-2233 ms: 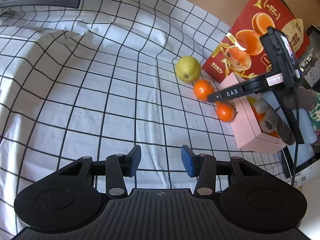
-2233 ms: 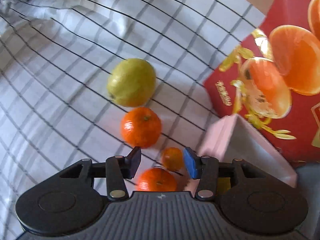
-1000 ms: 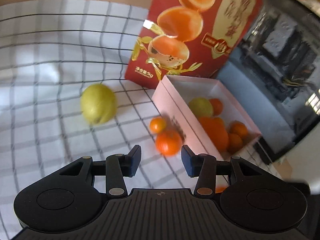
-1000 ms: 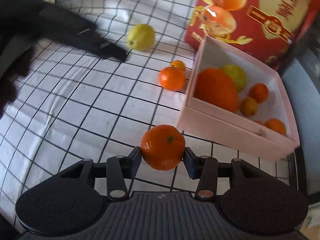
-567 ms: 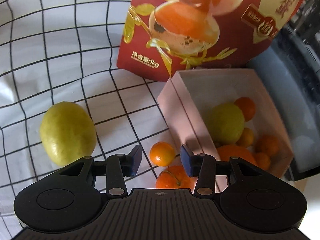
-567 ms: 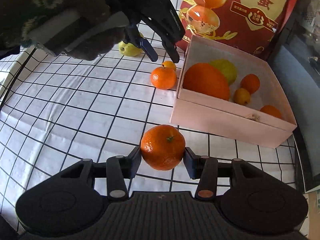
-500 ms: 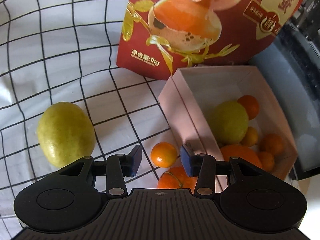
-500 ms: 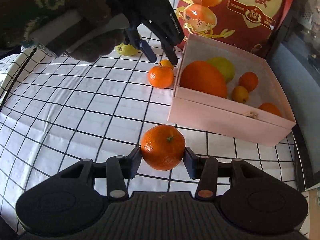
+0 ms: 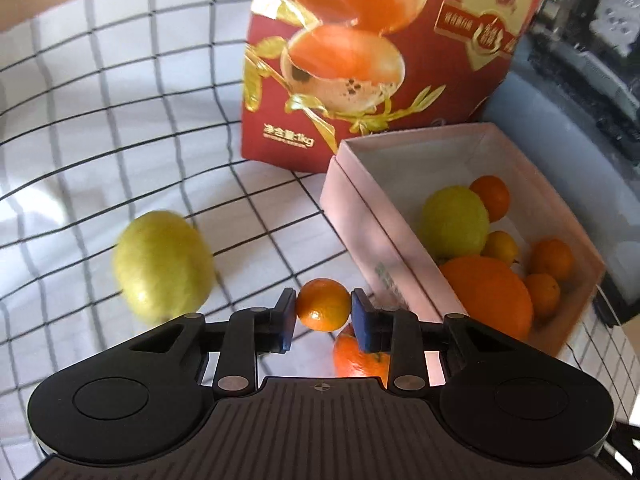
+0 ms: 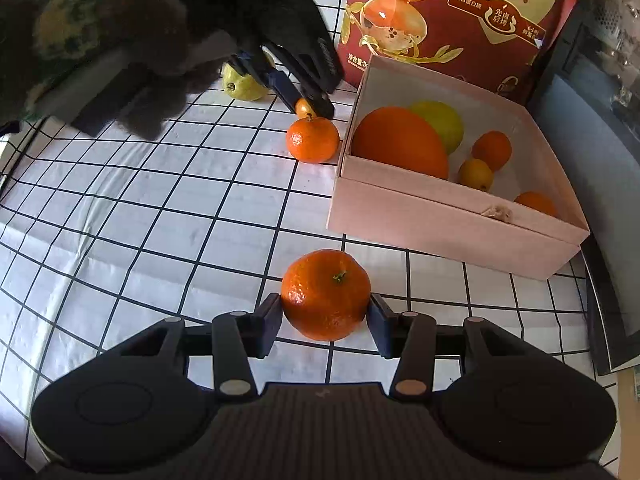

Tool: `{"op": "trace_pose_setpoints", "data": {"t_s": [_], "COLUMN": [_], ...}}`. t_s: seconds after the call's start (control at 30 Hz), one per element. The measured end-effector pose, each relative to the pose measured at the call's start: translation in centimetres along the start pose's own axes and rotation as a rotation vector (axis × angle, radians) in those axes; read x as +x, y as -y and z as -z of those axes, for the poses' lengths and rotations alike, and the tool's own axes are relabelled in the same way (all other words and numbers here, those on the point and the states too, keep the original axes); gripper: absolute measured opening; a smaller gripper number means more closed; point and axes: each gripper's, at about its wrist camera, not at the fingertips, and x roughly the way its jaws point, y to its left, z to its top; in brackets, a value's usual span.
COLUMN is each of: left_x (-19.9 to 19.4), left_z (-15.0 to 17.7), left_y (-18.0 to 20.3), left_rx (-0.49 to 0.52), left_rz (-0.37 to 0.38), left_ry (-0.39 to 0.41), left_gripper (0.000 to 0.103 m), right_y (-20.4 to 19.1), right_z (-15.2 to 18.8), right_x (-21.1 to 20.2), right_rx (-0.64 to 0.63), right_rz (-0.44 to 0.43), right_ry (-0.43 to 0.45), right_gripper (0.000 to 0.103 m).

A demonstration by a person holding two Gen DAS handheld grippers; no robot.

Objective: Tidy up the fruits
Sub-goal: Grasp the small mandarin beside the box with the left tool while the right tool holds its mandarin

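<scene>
Six fruits boxed: in the pink box (image 10: 452, 236).
Left tool (image 9: 323, 315): pinched a kumquat (image 9: 323, 304) beside the box.
Right tool (image 10: 325, 322): gripped a mandarin (image 10: 325, 294) before the box.
Left out: mandarin (image 10: 313, 139), green citrus (image 9: 164, 266) on the worktop (image 10: 160, 208).

1. I see the pink box (image 10: 452, 232) open-topped; every position below is relative to it.
2. Inside it: a large orange (image 10: 400, 142), a yellow-green fruit (image 10: 440, 122) and four small citrus.
3. A mandarin (image 10: 313, 139) lies just beside its left wall.
4. A small kumquat (image 9: 323, 304), pinched, sits beyond that mandarin.
5. A green pear (image 9: 163, 266) lies farther left.
6. A held mandarin (image 10: 325, 294) sits near its front wall.
</scene>
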Motion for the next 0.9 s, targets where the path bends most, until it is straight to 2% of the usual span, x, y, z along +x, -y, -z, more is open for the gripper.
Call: {"op": "trace_pose_setpoints", "data": {"t_s": [0.13,0.27,0.5,0.73,0.9], "left_x": [-3.4,-6.7,-9.8,-10.5,-10.6], "left_z": [2.7,6.9,14.4,17.1,17.4], "left_y": [-1.0,-1.7,-1.3,0.0,1.1], "left_rx": [-0.048,-0.110,-0.165,-0.154,-0.132], "left_rz": [0.002,0.012,-0.011,-0.019,-0.014], "left_ry": [0.039,0.056,0.020,0.012,0.004], "left_gripper": [0.034,0.034,0.034,0.034,0.034], "right_y": [-0.4,-1.1,-1.6,-1.2,-0.6], "right_z": [-0.4,-0.8,-0.2,1.4,1.2], "right_x": [0.1,-0.1,-0.5,-1.1,-1.4], "right_rx": [-0.012,-0.032,-0.047,-0.005,0.055], "right_rz": [0.006,0.013,0.023,0.022,0.030], "right_ry": [0.017,0.045,0.061,0.052,0.069], "right_gripper": [0.047,0.048,0.052,0.066,0.070]}}
